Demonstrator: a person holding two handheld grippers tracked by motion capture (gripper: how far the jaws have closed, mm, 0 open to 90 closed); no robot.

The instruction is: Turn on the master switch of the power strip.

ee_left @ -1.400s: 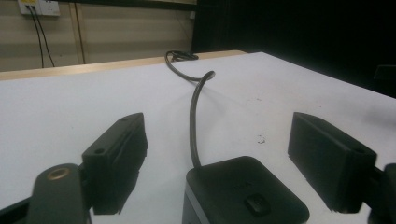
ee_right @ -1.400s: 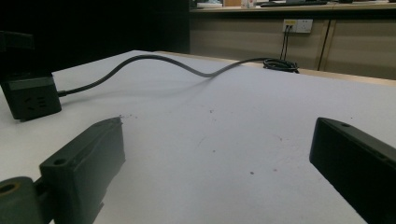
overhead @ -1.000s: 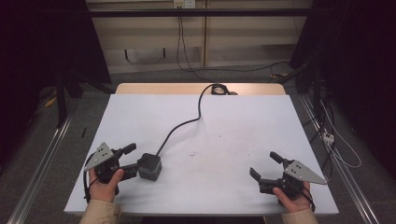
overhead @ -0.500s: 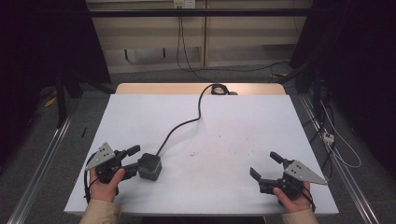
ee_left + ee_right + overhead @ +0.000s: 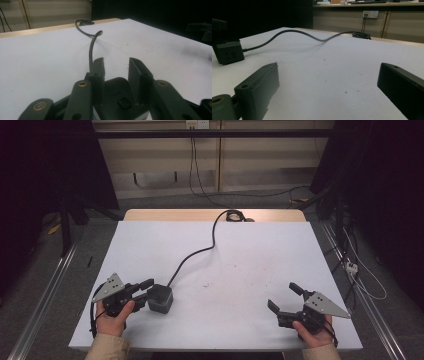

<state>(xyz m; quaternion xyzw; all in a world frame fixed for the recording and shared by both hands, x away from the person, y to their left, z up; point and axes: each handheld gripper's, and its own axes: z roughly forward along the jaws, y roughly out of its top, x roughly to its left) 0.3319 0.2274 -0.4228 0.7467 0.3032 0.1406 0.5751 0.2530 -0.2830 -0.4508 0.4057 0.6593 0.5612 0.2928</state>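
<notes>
A dark cube-shaped power socket [image 5: 161, 298] lies near the front left of the white table [image 5: 250, 250]. Its black cable [image 5: 197, 252] snakes away to the far edge. My left gripper [image 5: 148, 291] lies flat on the table with the socket [image 5: 116, 93] between its jaws. The jaws have just been closing and stand close along its sides, and I see no firm press. The left gripper [image 5: 116, 62] points along the cable [image 5: 91, 48]. At the front right my right gripper [image 5: 282, 295] rests open, jaws wide apart with nothing between them [image 5: 329, 67]. The socket [image 5: 228, 51] shows far to its left.
The cable ends in a small coil [image 5: 234, 215] at the table's far wooden edge. A wall outlet [image 5: 196, 124] sits behind. Loose cables and a plug strip [image 5: 350, 266] lie on the floor to the right. A metal rail [image 5: 45, 295] runs along the left.
The left gripper's jaws have drawn in around the socket. Both hands stay where they were, and the right gripper is unchanged.
</notes>
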